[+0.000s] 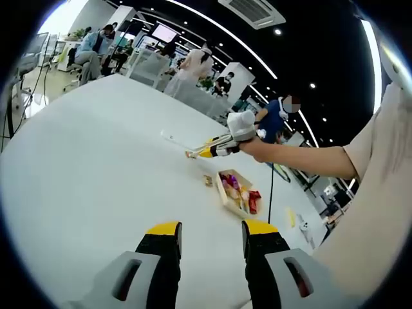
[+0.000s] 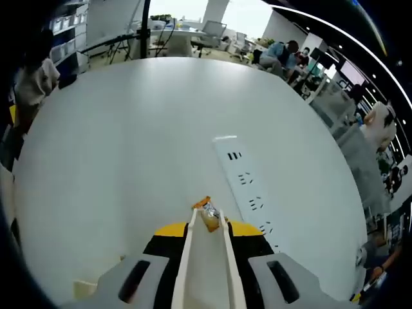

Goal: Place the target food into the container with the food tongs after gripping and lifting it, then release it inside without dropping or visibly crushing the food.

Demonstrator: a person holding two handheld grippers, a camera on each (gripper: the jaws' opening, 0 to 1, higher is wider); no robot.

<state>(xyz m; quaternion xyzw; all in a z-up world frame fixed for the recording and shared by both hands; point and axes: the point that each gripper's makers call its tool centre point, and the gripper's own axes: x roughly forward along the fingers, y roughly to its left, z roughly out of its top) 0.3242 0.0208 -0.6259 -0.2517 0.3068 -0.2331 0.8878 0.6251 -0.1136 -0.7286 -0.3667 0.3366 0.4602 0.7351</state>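
The right tool (image 2: 207, 254) is clenched on the tongs (image 2: 207, 257), which are pinching a snack (image 2: 208, 217) well away from the tray (image 1: 226, 196). The snack could be dropped on the table (image 2: 129, 141) if the squeeze is loosened. The left tool (image 1: 211, 243) is being held released.

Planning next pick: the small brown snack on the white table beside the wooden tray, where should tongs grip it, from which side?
Likely its middle, from above, on the open-table side. The small brown snack lies flat close to the wooden tray, whose wall crowds the other side. Finer shape is too small to tell.
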